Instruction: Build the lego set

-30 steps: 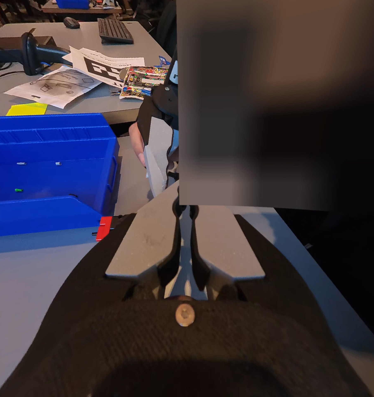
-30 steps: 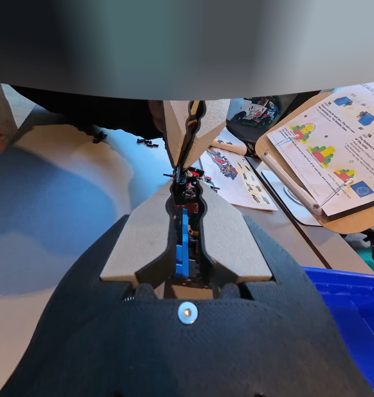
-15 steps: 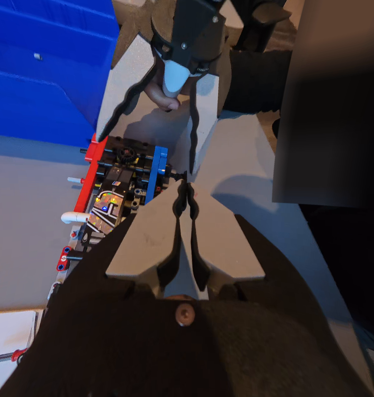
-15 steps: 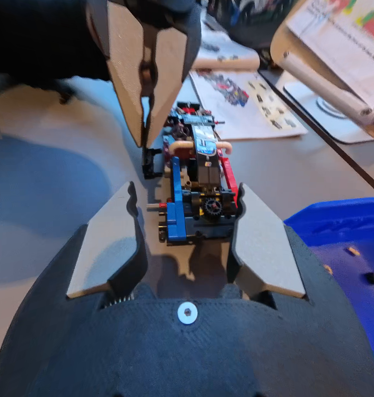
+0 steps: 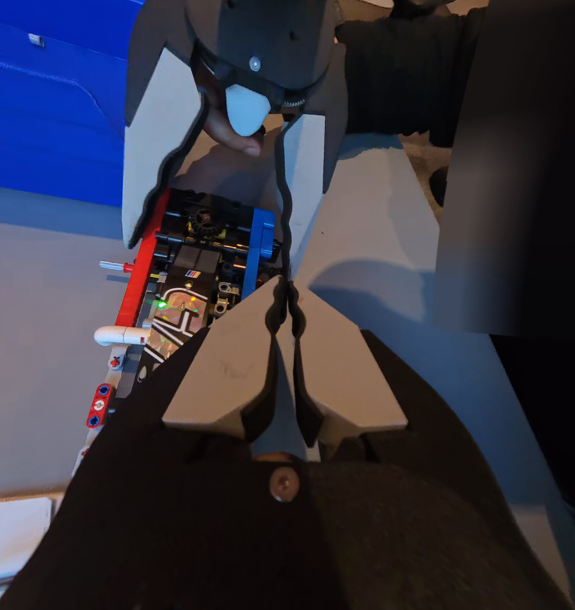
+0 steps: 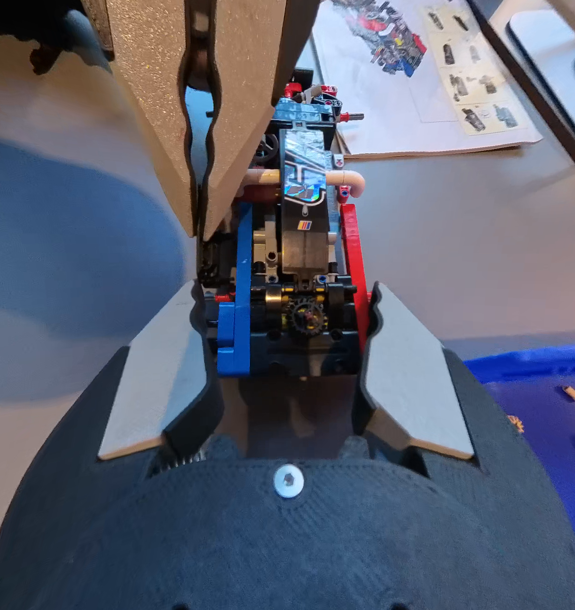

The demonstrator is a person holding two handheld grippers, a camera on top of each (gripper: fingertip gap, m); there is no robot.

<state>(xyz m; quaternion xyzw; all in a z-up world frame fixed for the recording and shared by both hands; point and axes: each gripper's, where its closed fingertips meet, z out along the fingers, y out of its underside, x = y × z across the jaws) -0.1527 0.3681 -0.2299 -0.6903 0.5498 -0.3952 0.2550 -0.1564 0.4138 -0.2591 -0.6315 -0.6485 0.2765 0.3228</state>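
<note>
The lego car model (image 6: pixel 305 251) lies on the grey table, with a blue beam (image 6: pixel 243 264) on one side and a red beam (image 6: pixel 353 251) on the other. My right gripper (image 6: pixel 286 284) is open, its jaws straddling the model's rear end close to both beams; it also shows in the left wrist view (image 5: pixel 208 260). My left gripper (image 5: pixel 284 284) is shut on a small black lego piece (image 6: pixel 213 260) and holds it against the blue side of the model (image 5: pixel 193 264). The left gripper also shows in the right wrist view (image 6: pixel 198 234).
A blue bin (image 5: pixel 48 115) stands just behind the model; several small parts lie in it (image 6: pixel 527 379). An open instruction booklet (image 6: pixel 428 82) lies beyond the model. The table edge (image 5: pixel 428 231) runs close on my left gripper's right side.
My right gripper let go of the model, which now lies on the table, opened wide and moved forward around its rear end. My left gripper stayed shut and came down beside the blue beam.
</note>
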